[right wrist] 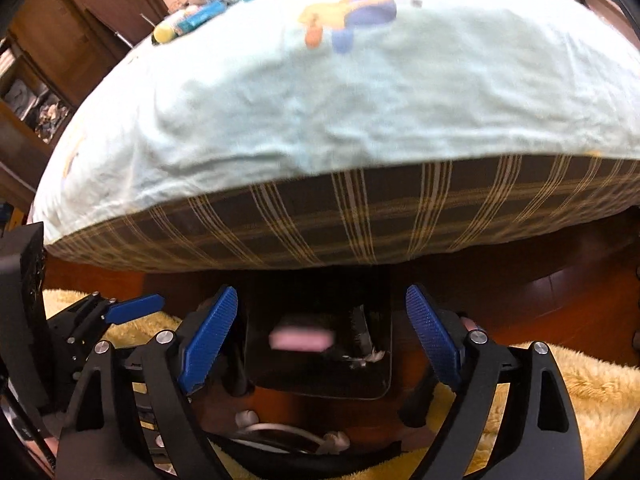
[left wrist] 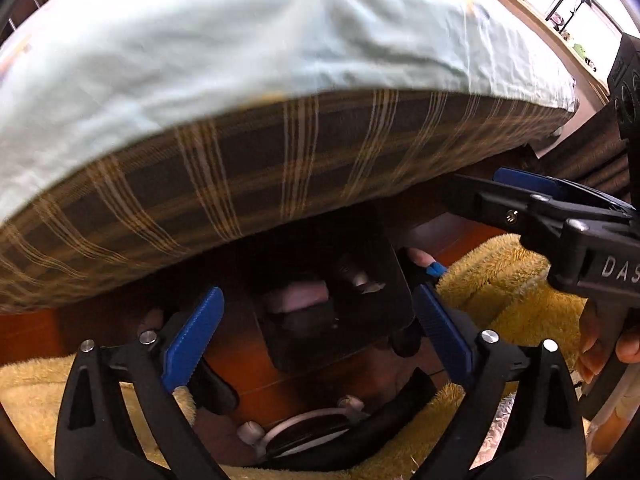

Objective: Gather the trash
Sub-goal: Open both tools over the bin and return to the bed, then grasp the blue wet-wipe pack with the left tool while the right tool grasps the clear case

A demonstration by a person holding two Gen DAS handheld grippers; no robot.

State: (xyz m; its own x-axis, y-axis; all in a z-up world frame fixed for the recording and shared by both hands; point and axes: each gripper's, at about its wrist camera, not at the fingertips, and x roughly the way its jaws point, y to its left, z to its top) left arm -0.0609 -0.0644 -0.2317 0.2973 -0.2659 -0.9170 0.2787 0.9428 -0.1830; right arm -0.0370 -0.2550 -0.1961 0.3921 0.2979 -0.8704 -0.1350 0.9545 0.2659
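A black square trash bin [left wrist: 304, 354] stands on the wooden floor under the edge of the bed. Inside it lie a pink item [left wrist: 300, 298] and a white crumpled scrap [left wrist: 368, 286]. My left gripper [left wrist: 318, 291] points down at the bin, its jaws open with the bin showing between the blue pads. The right gripper's pad [left wrist: 524, 180] reaches in from the right, with a hand [left wrist: 600, 348] on its handle. In the right wrist view my right gripper [right wrist: 320, 290] is open over the same bin [right wrist: 320, 386], pink item [right wrist: 300, 338] and scrap [right wrist: 370, 356]. The left gripper's pad [right wrist: 136, 304] shows at the left.
The bed [right wrist: 360, 120], with a pale green sheet and a plaid mattress side [left wrist: 240, 184], overhangs the bin. A fluffy yellow rug [left wrist: 500, 280] lies on both sides of the bin. Bottles and toys [right wrist: 200, 16] sit at the bed's far edge, with wooden furniture [right wrist: 60, 60] behind.
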